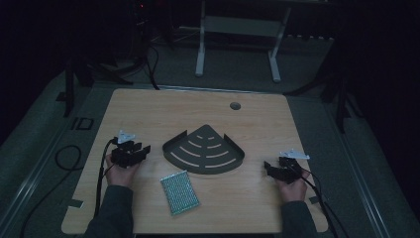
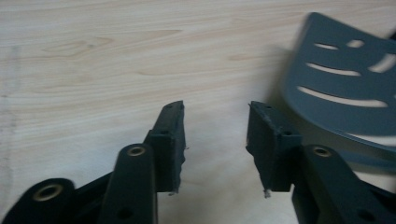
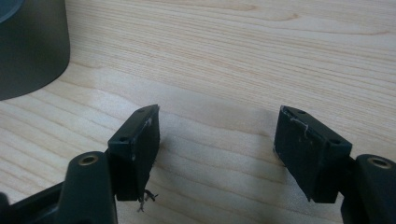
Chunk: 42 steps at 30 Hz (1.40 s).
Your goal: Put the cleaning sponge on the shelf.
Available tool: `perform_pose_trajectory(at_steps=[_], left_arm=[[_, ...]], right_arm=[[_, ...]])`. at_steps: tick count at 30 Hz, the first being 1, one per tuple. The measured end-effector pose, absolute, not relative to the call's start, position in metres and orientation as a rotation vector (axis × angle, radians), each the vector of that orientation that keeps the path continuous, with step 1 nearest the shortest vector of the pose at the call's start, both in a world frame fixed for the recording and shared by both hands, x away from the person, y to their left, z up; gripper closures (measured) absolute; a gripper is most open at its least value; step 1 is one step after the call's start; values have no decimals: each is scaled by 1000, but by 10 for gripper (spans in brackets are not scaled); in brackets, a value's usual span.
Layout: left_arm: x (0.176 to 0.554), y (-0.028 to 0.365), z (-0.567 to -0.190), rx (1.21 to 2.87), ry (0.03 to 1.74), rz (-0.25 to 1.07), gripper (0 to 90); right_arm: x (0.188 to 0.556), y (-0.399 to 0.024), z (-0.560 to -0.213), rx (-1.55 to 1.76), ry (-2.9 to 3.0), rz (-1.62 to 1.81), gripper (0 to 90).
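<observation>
Dim room, wood table (image 1: 148, 106). Left gripper (image 1: 137, 150) and right gripper (image 1: 271, 170) both agape, empty, flanking corner shelf (image 1: 205, 148). Advice: approach rims squarely; sponge (image 1: 180, 192) lies nearer left.

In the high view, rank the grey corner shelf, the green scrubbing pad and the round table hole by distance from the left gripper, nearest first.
From the left gripper, jaws open:
1. Grey corner shelf, just to its right at table centre.
2. Green scrubbing pad, toward the near edge, right of the hand; close to the shelf's distance, slightly farther.
3. Round table hole, far side, clearly farthest.
</observation>
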<state>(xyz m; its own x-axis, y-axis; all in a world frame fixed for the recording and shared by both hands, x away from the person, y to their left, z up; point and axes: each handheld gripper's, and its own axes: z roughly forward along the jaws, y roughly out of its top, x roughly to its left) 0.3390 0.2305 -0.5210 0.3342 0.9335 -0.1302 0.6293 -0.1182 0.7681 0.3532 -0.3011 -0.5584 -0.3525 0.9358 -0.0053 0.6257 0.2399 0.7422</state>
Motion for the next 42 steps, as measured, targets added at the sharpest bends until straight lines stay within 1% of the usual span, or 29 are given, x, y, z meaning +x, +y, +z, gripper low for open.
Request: perform_pose_trajectory(at_steps=[8, 12, 21, 27, 35, 42], left_arm=[[313, 210, -515, 1899, 1274, 435, 601], [303, 203, -514, 1907, 1218, 392, 648], [283, 182, -518, 2018, 1111, 331, 744], [277, 175, -522, 2094, 1067, 288, 778], [269, 168, -526, 2144, 1022, 257, 894], [263, 164, -528, 2170, 1006, 234, 899]], right_arm=[[353, -301, -558, 1425, 2067, 913, 307], [353, -301, -558, 1425, 2067, 913, 307], [353, -301, -558, 1425, 2068, 912, 306], [353, -301, -558, 1425, 2068, 912, 306], [353, -301, -558, 1424, 2068, 911, 306], [353, -301, -558, 1425, 2068, 912, 306]])
